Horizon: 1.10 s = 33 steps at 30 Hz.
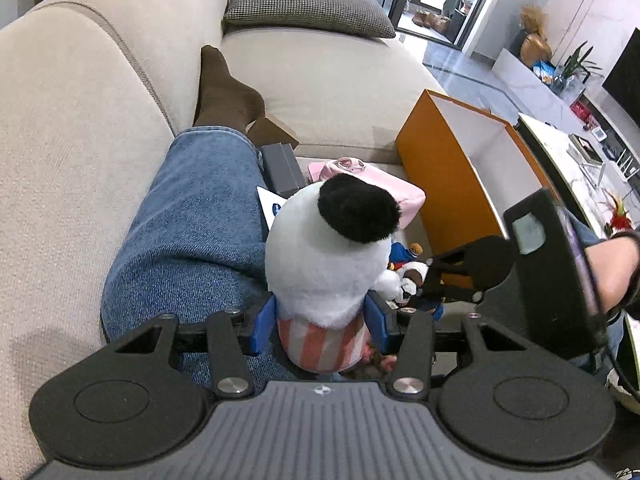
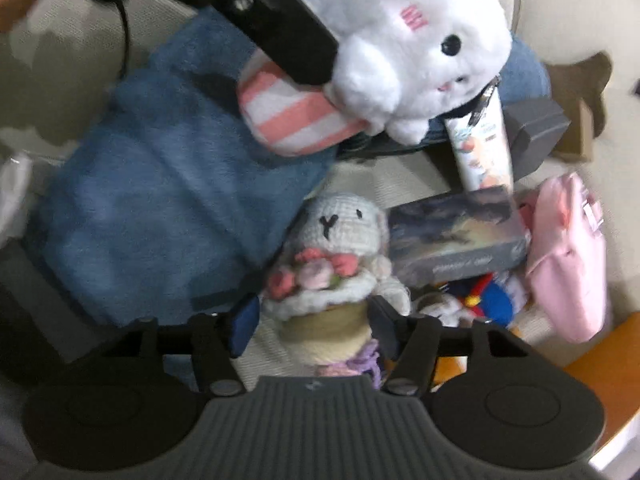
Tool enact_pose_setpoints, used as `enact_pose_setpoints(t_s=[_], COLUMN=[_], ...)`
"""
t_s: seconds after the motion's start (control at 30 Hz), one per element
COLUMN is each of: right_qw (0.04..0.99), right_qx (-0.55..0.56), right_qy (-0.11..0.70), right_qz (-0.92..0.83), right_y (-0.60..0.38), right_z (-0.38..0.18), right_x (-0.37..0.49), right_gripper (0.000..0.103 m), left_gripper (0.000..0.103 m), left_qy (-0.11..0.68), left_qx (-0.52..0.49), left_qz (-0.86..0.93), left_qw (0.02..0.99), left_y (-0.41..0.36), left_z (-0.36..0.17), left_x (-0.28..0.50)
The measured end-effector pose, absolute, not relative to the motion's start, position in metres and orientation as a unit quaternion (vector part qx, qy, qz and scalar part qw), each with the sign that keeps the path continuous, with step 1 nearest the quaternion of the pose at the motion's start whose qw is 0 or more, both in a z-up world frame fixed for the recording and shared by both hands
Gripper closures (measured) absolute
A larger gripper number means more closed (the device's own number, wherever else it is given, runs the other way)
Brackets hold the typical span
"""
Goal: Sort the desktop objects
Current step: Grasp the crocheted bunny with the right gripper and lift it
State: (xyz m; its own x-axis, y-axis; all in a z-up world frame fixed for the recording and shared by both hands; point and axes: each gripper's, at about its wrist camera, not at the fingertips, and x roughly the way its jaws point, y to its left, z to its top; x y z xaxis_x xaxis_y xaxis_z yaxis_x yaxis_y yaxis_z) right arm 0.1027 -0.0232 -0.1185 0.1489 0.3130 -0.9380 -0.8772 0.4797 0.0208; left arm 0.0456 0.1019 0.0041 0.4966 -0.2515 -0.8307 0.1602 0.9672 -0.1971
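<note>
Beige sofa (image 1: 328, 80) carried clutter: orange box (image 1: 440, 168) right, pink pouch (image 1: 404, 194) beside it, grey case (image 1: 282, 168) left, checked cushion (image 1: 308, 8) far.

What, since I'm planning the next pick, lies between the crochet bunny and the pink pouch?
In the right wrist view, a dark printed box lies between the crochet bunny and the pink pouch.

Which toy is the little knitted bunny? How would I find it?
Find the person's blue jeans leg on the sofa. Beside it, among the pile, sits the knitted bunny, next to a dark box. Unlike the big fluffy white plush above it, it is crocheted and holds pink yarn flowers.
</note>
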Motion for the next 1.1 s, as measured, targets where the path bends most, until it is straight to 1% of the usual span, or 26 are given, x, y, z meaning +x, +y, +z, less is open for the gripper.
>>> enact_pose_setpoints(t_s=[0.03,0.1,0.17,0.23,0.4,0.5,0.53,0.6,0.63,0.77,0.87,0.9,0.93,0.97,1.0,1.07,1.1], right_qw=[0.703,0.705,0.704,0.703,0.715,0.73,0.737,0.753,0.762,0.789,0.788,0.787,0.785,0.784,0.786,0.788,0.788], right_qx=[-0.292,-0.288,-0.28,-0.271,-0.245,-0.219,-0.206,-0.184,-0.172,-0.136,-0.123,-0.121,-0.114,-0.107,-0.106,-0.115,-0.117], right_qy=[0.493,0.496,0.501,0.51,0.507,0.504,0.504,0.498,0.494,0.482,0.5,0.503,0.506,0.509,0.508,0.507,0.508], right_qz=[0.421,0.416,0.418,0.416,0.414,0.405,0.4,0.389,0.383,0.355,0.337,0.336,0.338,0.338,0.337,0.33,0.327], right_y=[-0.021,-0.018,-0.017,-0.019,-0.031,-0.047,-0.054,-0.071,-0.078,-0.103,-0.106,-0.104,-0.104,-0.103,-0.103,-0.101,-0.1], right_z=[-0.122,-0.126,-0.124,-0.12,-0.096,-0.077,-0.07,-0.058,-0.052,-0.037,-0.051,-0.057,-0.061,-0.064,-0.065,-0.073,-0.073], right_x=[0.102,0.102,0.103,0.103,0.096,0.092,0.091,0.091,0.096,0.111,0.117,0.118,0.118,0.118,0.116,0.117,0.117], right_gripper=[0.038,0.042,0.05,0.053,0.054,0.054,0.054,0.054,0.054,0.054,0.054,0.054,0.054,0.054,0.054,0.054,0.054], left_gripper=[0.048,0.048,0.048,0.048,0.05,0.057,0.061,0.078,0.102,0.102,0.101,0.099,0.091,0.08,0.075,0.061,0.056], left_qy=[0.487,0.484,0.483,0.48,0.467,0.457,0.455,0.452,0.452,0.481,0.494,0.495,0.502,0.509,0.513,0.519,0.523], left_qx=[-0.049,-0.054,-0.059,-0.065,-0.078,-0.09,-0.094,-0.093,-0.088,-0.053,-0.048,-0.045,-0.044,-0.05,-0.052,-0.038,-0.031], left_qz=[-0.118,-0.116,-0.115,-0.114,-0.109,-0.109,-0.11,-0.115,-0.121,-0.123,-0.126,-0.131,-0.136,-0.134,-0.131,-0.126,-0.125], left_qw=[0.864,0.865,0.866,0.867,0.874,0.878,0.879,0.88,0.879,0.867,0.859,0.858,0.853,0.849,0.847,0.844,0.842], left_y=[0.103,0.103,0.104,0.106,0.109,0.113,0.113,0.109,0.106,0.093,0.088,0.087,0.086,0.085,0.085,0.078,0.074], left_z=[0.004,0.002,0.002,0.003,0.011,0.019,0.022,0.026,0.027,0.017,0.013,0.014,0.014,0.014,0.014,0.012,0.011], left_x=[0.046,0.047,0.047,0.047,0.045,0.046,0.046,0.048,0.05,0.057,0.059,0.058,0.059,0.06,0.062,0.068,0.071])
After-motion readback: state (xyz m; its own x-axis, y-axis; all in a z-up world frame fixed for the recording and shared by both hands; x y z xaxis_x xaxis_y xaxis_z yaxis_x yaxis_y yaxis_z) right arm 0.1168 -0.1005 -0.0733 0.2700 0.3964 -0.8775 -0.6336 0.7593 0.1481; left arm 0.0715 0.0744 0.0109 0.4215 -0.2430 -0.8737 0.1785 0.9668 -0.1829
